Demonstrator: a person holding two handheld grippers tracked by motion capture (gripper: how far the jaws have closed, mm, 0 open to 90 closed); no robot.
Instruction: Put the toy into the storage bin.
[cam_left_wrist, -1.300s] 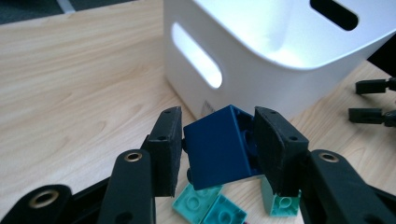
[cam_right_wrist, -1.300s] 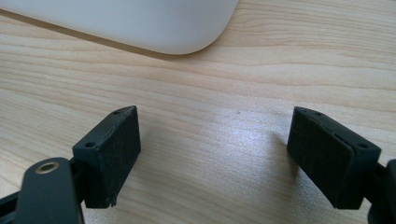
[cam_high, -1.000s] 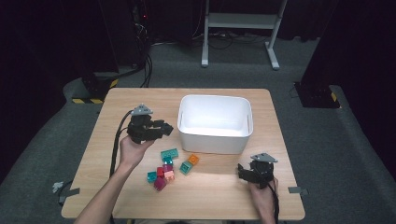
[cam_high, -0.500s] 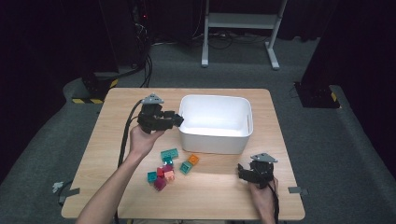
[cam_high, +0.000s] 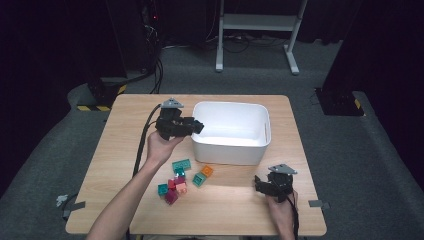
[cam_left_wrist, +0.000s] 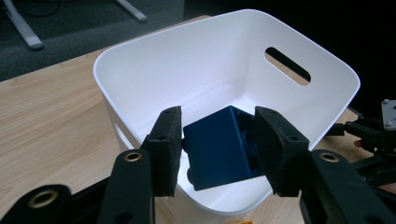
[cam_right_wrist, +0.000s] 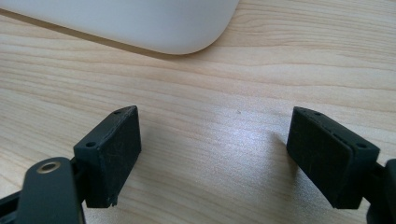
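1. Left gripper view: the two black jaws rise from the bottom of the frame, about half open, and clamp a dark blue brick (cam_left_wrist: 219, 147) between their pads at lower centre. The brick hangs over the near rim of the white bin (cam_left_wrist: 224, 60), which spreads across the middle and upper right, a handle slot in its far wall. The bin's floor looks bare where it shows.

2. Right gripper view: the jaws stand wide apart at lower left and lower right, with nothing between them but bare wooden table (cam_right_wrist: 210, 140). A rounded corner of the bin runs along the top edge.

3. High view: the left gripper (cam_high: 192, 126), left of centre, reaches the bin's left rim. The right gripper (cam_high: 262, 185) rests at lower right, empty. A heap of small bricks (cam_high: 182, 177) in teal, green, pink, red and orange lies at lower centre, just in front of the bin.

4. Progress, as a judgement: sorting has barely begun. One brick is poised for release into the bin; the heap waits.
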